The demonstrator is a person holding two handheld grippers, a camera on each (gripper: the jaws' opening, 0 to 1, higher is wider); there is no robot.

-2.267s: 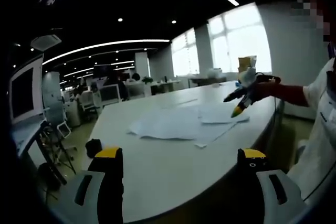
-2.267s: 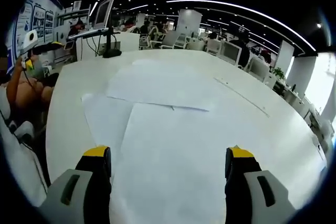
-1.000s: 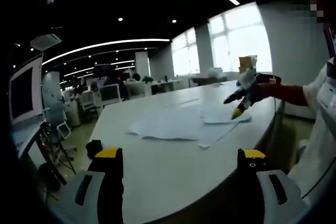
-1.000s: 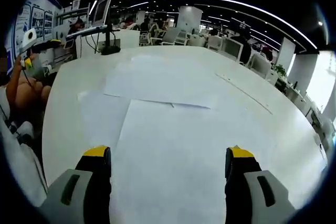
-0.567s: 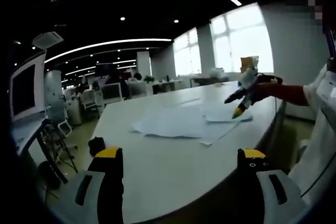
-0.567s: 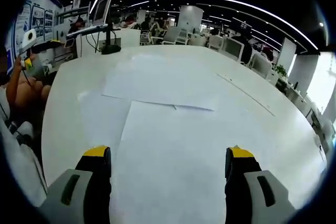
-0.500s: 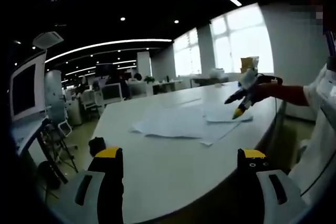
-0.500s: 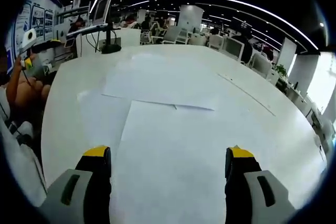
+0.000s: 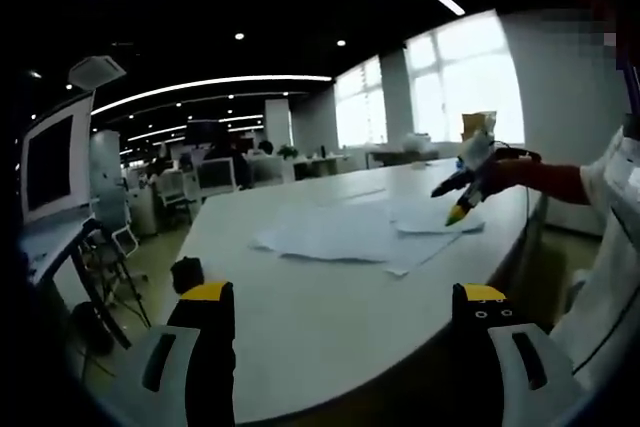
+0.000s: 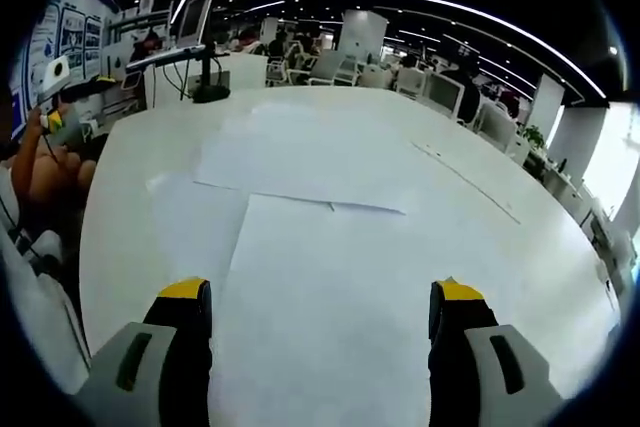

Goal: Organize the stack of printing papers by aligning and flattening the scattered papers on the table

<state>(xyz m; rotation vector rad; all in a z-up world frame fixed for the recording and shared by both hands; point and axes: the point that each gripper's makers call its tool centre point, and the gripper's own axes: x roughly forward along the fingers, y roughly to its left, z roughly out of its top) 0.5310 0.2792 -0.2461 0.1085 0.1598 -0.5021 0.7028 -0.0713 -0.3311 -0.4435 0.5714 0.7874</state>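
Several sheets of printing papers point(image 10: 310, 237) lie loose on the white worktop point(image 10: 540, 247), overlapping at odd angles, edges not lined up. Right gripper view: nearest sheet point(image 10: 320, 317) sits directly ahead of and between my jaws, a second sheet point(image 10: 300, 162) lies beyond it, partly overlapped, and a third point(image 10: 190, 222) pokes out to the left. No squared stack visible anywhere.

Right hand-held gripper point(image 10: 318, 307): jaws spread wide, nothing between them, hovering low over the near sheet. I cannot tell whether the tips touch the paper.

Left hand-held gripper point(image 9: 345, 297): jaws likewise apart and empty, held at the worktop's near edge, well apart from the papers. In the left gripper view the scattered papers point(image 9: 350, 237) sit further along the worktop, and the right hand-held gripper point(image 9: 460, 197) shows above their far right corner, on the end of a person's arm.

Judgement on progress: task essentially at the start. Nothing aligned, nothing flattened. Remaining: gather the sheets together, square the edges, press the pile flat.

Risk: thin sheets may slide or buckle under the jaws.
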